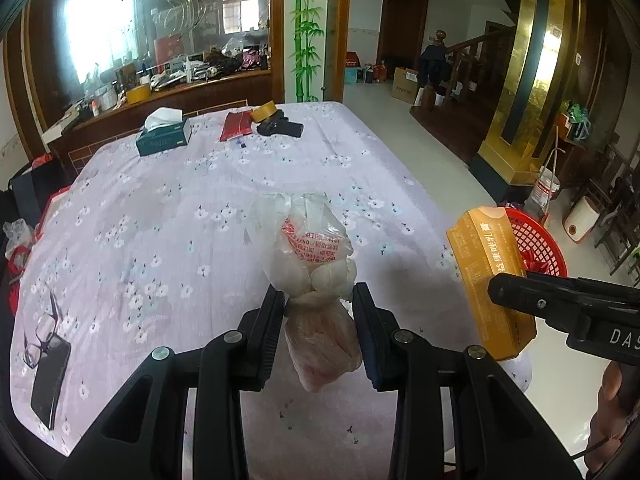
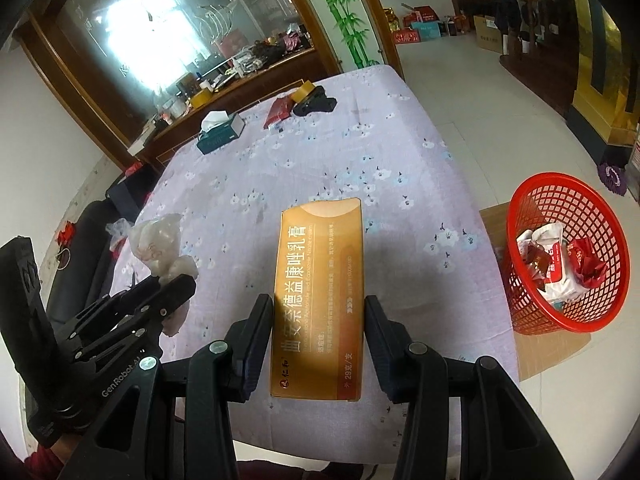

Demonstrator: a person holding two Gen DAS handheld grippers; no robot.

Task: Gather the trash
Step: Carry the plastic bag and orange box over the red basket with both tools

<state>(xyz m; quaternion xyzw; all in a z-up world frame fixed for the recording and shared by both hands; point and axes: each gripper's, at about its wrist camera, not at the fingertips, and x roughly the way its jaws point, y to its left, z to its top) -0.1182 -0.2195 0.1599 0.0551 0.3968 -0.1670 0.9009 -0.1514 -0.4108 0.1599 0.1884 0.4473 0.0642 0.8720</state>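
On my far left a black phone with folded spectacles [image 1: 48, 356] is lying on the lilac flowered tablecloth [image 1: 160, 208], not trash, so I am leaving it. Next, my left gripper [image 1: 319, 300] is pinching the crumpled clear plastic bag with red print [image 1: 316, 256] at its twisted neck, and the bag is hanging above the table. Further right, my right gripper [image 2: 318, 312] is clamping the long orange cardboard ointment box [image 2: 320, 284] by its two long sides, lifted off the cloth. Furthest right, the red plastic mesh basket [image 2: 532, 280] is standing on a cardboard sheet beside the table (already holding wrappers). I am judging the risks: the slick bag could be slipping through the pads while I am swinging across, and the long box could be catching the basket's rim and tipping it.
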